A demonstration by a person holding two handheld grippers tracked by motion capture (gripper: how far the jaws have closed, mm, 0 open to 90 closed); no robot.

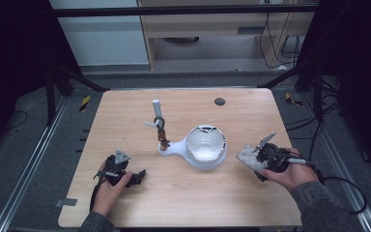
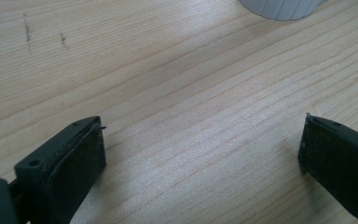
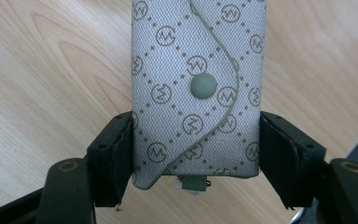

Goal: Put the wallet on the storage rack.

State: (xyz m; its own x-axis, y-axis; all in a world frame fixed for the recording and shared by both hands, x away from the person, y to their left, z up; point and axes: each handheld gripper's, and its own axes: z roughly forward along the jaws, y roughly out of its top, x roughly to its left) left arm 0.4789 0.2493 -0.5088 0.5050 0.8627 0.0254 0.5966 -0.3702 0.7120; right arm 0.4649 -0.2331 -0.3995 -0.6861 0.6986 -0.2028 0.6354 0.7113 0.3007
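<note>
At table's right, right gripper (image 3: 196, 158) fingers clamp patterned pouch (image 3: 198, 84); left gripper (image 2: 200, 158) fingers wide, empty.

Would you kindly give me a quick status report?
Right gripper shut on grey pouch. Left gripper open, empty, over table. White bowl stand mid-table.

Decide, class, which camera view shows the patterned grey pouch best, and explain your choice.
The right gripper view: the pouch appears close up there, its flap, snap and printed pattern clear, clamped between the right gripper. In the high view it is small and partly covered.
</note>
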